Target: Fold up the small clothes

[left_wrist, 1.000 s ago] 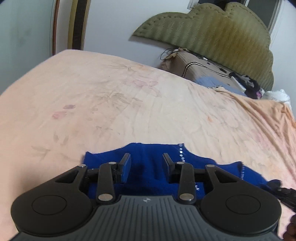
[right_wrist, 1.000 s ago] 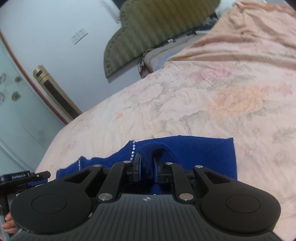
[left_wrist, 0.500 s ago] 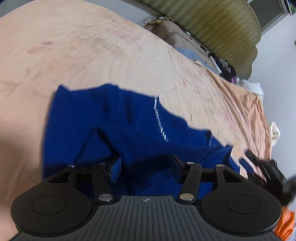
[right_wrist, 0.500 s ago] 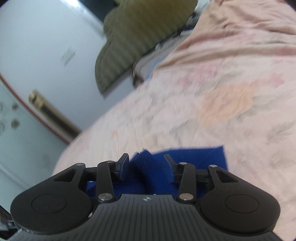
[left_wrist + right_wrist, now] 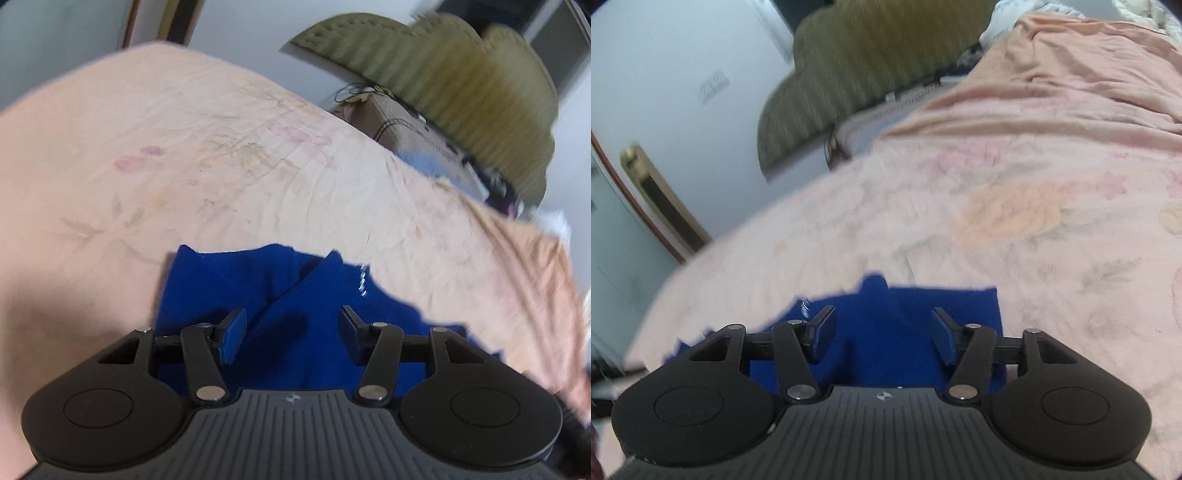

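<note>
Left wrist view: a peach bedsheet (image 5: pixel 229 155) with faint flower prints fills the left and middle of the picture. Low in the middle lies a small royal-blue garment (image 5: pixel 295 295), folded over on itself, with a short line of shiny stones near its upper right edge. The left gripper (image 5: pixel 291 332) hangs just above the blue cloth. Its jaws have just been opening and now stand apart; cloth shows between them, but the pads (image 5: pixel 232 336) do not press on it. To the upper right, a padded olive-green headboard (image 5: pixel 443 81) stands against the wall, blurred.

Right wrist view: at the far left is a pale wall with a dark, gold-edged upright strip (image 5: pixel 661 199). The same headboard (image 5: pixel 857 81) sits top middle. The bedsheet (image 5: pixel 1015 184) spreads to the right, bunched in folds at the top. The blue garment (image 5: pixel 886 314) lies flat at the bottom centre. The right gripper (image 5: pixel 882 336) is over it, its jaws just opened wide, with nothing clamped.
</note>
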Action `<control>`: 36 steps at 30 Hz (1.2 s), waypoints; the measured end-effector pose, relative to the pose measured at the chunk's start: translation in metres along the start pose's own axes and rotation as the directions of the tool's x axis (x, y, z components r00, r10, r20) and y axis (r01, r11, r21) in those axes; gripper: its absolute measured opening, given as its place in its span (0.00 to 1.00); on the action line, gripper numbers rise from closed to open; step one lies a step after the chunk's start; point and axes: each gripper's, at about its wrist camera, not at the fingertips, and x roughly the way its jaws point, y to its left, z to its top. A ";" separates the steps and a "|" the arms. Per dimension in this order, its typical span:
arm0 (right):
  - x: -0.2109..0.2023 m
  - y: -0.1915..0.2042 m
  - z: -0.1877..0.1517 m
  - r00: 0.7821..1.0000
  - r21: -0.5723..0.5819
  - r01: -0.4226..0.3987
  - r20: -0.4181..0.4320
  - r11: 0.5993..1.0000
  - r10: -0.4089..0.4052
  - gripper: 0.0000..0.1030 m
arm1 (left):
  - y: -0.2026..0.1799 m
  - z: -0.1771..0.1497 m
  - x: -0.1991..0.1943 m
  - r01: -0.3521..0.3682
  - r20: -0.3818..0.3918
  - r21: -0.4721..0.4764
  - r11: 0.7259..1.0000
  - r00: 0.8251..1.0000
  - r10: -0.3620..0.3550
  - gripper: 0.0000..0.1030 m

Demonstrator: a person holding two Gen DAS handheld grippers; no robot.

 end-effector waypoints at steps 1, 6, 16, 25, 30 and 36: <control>0.001 0.007 -0.002 0.999 -0.038 -0.035 -0.025 0.999 0.034 0.61 | -0.006 -0.003 0.000 -0.012 0.006 0.037 0.999 1.000 0.012 0.52; 0.020 0.020 -0.010 0.990 -0.159 0.103 -0.082 0.982 -0.117 0.70 | -0.029 -0.013 0.006 -0.183 0.063 0.199 0.963 0.983 0.174 0.52; 0.003 0.034 -0.006 0.998 -0.235 -0.053 -0.032 0.970 0.047 0.71 | -0.052 -0.052 -0.020 -0.363 0.211 0.377 0.852 0.930 0.303 0.52; -0.001 0.052 -0.020 0.991 -0.293 0.109 -0.041 0.950 -0.126 0.75 | -0.048 -0.071 -0.020 -0.372 0.187 0.388 0.844 0.928 0.323 0.52; -0.023 0.087 -0.049 0.992 -0.462 0.083 -0.046 0.883 -0.117 0.91 | -0.045 -0.076 -0.025 -0.369 0.186 0.384 0.847 0.929 0.320 0.52; -0.039 0.090 -0.070 0.986 -0.431 0.126 -0.049 0.893 -0.162 0.91 | -0.037 -0.088 -0.032 -0.377 0.189 0.399 0.836 0.926 0.328 0.61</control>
